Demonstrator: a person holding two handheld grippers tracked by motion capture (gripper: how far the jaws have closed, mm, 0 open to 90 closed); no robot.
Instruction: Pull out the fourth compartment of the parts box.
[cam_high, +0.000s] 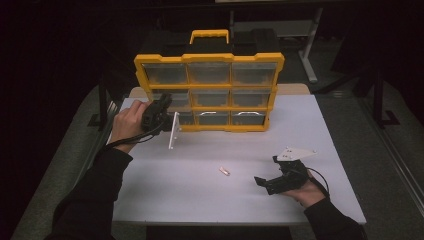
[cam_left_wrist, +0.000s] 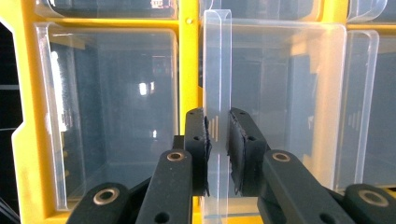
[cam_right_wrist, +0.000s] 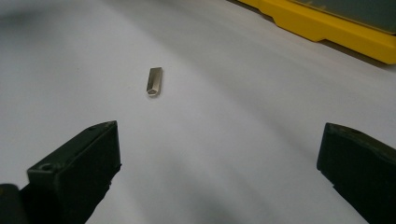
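Nearest the camera in the high view, dark sleeves come in from the bottom edge, one at each side of the white bench (cam_high: 210, 195). At the left, the left gripper (cam_high: 161, 111) is held up against the lower left corner of the yellow drawer cabinet (cam_high: 209, 91), which stands upright at the far side of the bench; in the left gripper view its fingers (cam_left_wrist: 197, 151) are pressed onto the clear handle tab (cam_left_wrist: 217, 116) of a transparent drawer (cam_left_wrist: 280, 107), pinching it. Further right, a small metal piece (cam_high: 224, 171) lies alone on the bench, well apart from the cabinet. At the right, the right gripper (cam_high: 274, 172) rests low over the bench, its fingers (cam_right_wrist: 77, 175) spread wide with nothing between them, the metal piece lying just ahead of them.
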